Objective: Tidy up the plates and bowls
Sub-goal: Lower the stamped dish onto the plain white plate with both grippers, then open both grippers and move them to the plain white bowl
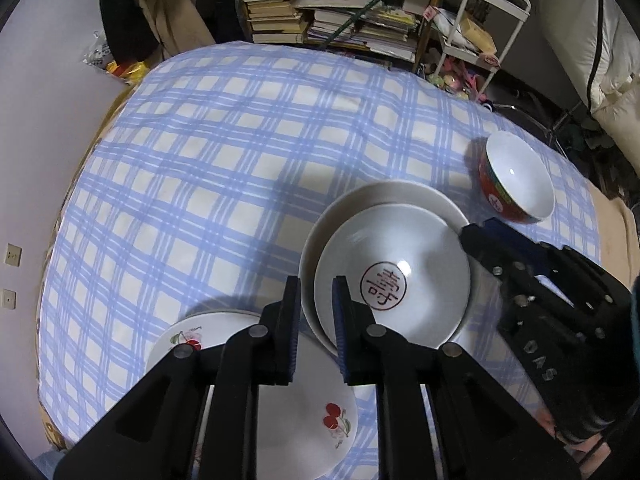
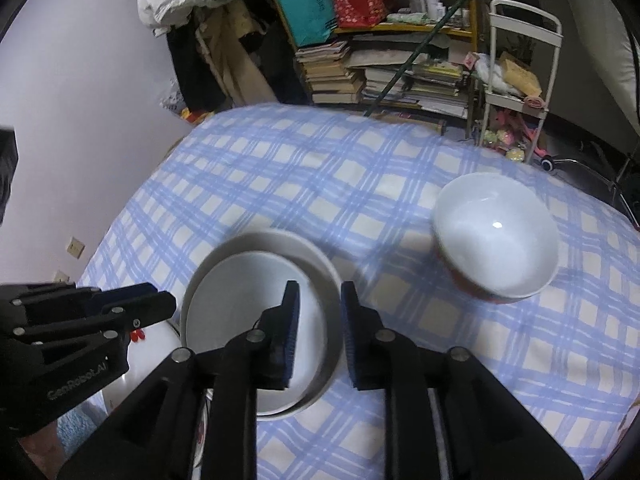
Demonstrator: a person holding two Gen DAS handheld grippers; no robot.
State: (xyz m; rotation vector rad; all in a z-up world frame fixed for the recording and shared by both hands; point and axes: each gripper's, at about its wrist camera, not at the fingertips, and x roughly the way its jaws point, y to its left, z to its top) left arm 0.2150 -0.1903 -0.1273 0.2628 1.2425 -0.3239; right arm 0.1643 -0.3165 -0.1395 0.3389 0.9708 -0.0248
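Two stacked shallow white dishes sit on the checked tablecloth: a larger plain one (image 1: 360, 196) under a smaller one with a red seal mark (image 1: 394, 276). They also show in the right wrist view (image 2: 240, 276). My left gripper (image 1: 317, 320) is open, its fingers straddling the stack's left rim. My right gripper (image 2: 319, 328) is open, straddling the stack's right rim. A cherry-patterned plate (image 1: 304, 428) lies under my left gripper. A red bowl with a white inside (image 1: 516, 178) stands to the right, and it also shows in the right wrist view (image 2: 496, 236).
The blue and white checked tablecloth (image 1: 200, 160) covers the table. Behind it are a shelf with stacked books (image 1: 332, 12) and a white cart (image 1: 480, 32). A wall (image 1: 32, 120) lies on the left.
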